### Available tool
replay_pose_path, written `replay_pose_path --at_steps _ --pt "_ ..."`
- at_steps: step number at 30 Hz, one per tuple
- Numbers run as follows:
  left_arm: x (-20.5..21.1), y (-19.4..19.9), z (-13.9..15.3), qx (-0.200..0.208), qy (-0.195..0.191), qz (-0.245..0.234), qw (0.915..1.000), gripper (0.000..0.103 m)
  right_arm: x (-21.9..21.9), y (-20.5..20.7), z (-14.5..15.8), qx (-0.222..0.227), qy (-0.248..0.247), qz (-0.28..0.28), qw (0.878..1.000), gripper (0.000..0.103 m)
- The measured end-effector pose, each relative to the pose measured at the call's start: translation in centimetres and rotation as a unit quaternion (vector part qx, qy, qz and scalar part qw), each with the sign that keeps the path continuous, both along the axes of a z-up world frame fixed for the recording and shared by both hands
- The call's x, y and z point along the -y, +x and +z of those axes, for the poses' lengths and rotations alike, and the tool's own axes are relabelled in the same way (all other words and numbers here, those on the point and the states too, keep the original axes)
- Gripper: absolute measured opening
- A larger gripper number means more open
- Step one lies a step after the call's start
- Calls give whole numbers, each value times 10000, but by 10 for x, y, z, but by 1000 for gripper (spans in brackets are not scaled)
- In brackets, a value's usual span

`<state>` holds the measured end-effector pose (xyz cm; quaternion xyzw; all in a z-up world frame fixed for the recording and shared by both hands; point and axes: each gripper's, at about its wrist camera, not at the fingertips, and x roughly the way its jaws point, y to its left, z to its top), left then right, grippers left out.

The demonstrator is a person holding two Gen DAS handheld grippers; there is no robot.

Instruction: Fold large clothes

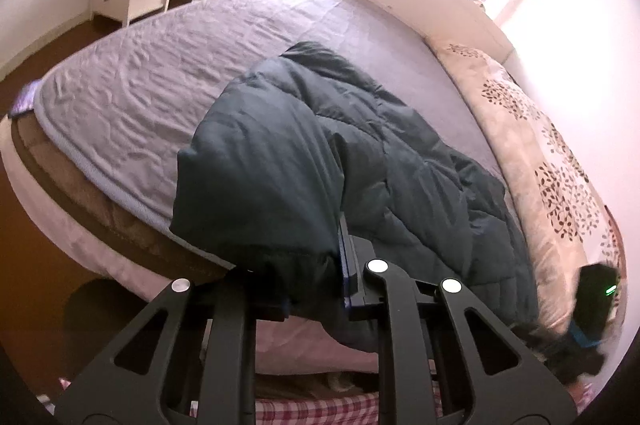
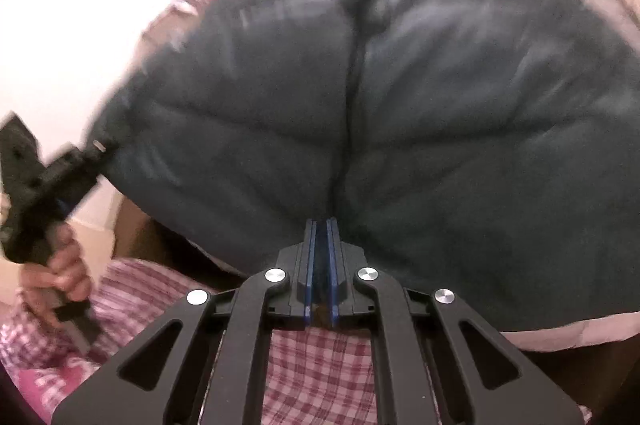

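Jacket: dark teal quilted jacket lies on the bed, near edge hanging over at 6 o'clock.
Left tongs: pinching the jacket's edge.
Right tongs: pressed together on jacket hem.
Quilt: leaf-print quilt at 3 o'clock.

Bed — grey cover, dark quilted coat, floral duvet.

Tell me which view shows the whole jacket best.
The left wrist view: the jacket lies in sharp focus across the bed, its far end visible. The right wrist view shows only a blurred close-up of its quilted fabric filling the frame, its outline mostly cut off.
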<state>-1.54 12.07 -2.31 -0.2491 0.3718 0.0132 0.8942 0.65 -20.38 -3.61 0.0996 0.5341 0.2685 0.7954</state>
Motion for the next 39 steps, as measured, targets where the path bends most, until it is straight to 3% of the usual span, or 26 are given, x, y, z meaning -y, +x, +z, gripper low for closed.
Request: replay_pose_path --at_steps 3,5,9,14,19,24,31,39 --pt "8 -2 11 151 321 -97 9993 16 48 0 29 443 113 -600 9972 8" --pt "13 -2 21 261 485 -153 9984 16 84 4 32 524 105 -1073 9928 8" --pt "29 -3 43 531 871 -332 9942 16 147 17 11 229 260 -1935 9805 11" --pt "58 -5 78 967 1357 -708 9835 15 155 31 -34 -329 512 -1893 9800 11" --pt "107 -10 114 1498 1832 -1259 9634 15 161 31 -40 -306 747 -1791 9805 10" --pt "181 -11 137 2035 2116 -2222 9298 15 167 31 -44 -317 1083 -1670 9795 9" --pt "277 -4 114 2124 2130 -3427 8900 15 186 26 -57 -586 1816 -1546 9694 9" --pt "336 18 56 1404 1857 -4137 8802 15 206 21 -78 -895 2474 -1599 9514 5"
